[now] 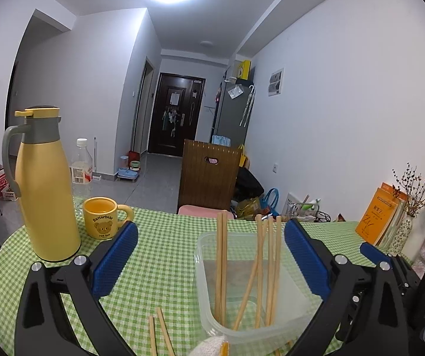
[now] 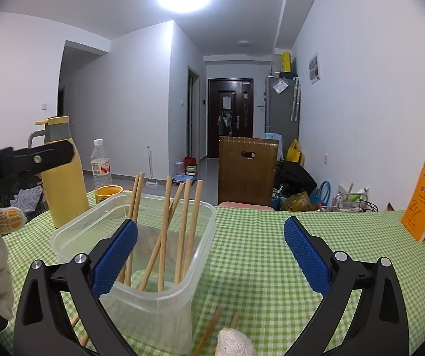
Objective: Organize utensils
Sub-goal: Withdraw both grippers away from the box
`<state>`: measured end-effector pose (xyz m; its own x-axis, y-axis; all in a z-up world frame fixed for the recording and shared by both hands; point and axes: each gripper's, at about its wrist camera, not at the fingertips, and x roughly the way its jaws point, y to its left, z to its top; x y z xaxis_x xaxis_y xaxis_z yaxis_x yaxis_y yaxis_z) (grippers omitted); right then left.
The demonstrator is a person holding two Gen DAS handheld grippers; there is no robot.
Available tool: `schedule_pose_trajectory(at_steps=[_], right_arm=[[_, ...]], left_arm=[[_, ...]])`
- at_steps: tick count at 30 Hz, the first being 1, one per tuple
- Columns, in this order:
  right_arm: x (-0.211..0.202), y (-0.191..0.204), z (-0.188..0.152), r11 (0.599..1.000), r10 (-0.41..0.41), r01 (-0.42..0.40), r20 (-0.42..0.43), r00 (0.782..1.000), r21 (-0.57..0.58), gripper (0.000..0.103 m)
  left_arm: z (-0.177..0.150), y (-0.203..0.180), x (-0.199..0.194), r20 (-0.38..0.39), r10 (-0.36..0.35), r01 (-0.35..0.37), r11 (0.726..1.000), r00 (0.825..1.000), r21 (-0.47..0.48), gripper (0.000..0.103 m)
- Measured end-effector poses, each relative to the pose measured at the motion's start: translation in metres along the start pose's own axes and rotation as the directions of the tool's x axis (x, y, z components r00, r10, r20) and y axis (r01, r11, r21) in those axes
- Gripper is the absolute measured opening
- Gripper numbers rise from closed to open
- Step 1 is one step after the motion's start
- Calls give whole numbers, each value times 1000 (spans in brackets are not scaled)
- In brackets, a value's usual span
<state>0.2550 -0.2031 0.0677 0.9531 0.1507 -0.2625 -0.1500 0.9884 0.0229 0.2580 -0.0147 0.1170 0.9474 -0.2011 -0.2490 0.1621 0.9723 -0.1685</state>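
Wooden chopsticks: I count six standing in the tub, two loose ones beside it, cut off. Left gripper and right gripper both spread wide, holding nothing.

- The yellow mug, lower left of the left wrist view, carries "Butterbear" arched over a bear face, with a smaller line beneath that looks like "Pink Bear" (too small to be sure).
- The orange book at the right edge bears large strokes resembling "ZK" and a line of Chinese characters, unreadable.
- The clear bottle has a red-and-white label; its print cannot be read.
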Motion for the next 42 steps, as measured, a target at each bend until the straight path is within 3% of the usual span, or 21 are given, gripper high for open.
schedule_pose_trajectory(at_steps=[17,28,42], right_arm=[[-33,8,-5,998,-55,56,-29,998,21,95],[-56,7,-29,997,-65,67,-87,994,25,95],[-66,-3,-70,995,-89,98,-225,970,29,95]], left_arm=[[-11,-6,-50,-5,-25,25,1000,1000,10,96],[-24,1,-81,4,-44,44,999,999,19,96],[-66,31,-84,-85,27,-27,1000,996,2,96]])
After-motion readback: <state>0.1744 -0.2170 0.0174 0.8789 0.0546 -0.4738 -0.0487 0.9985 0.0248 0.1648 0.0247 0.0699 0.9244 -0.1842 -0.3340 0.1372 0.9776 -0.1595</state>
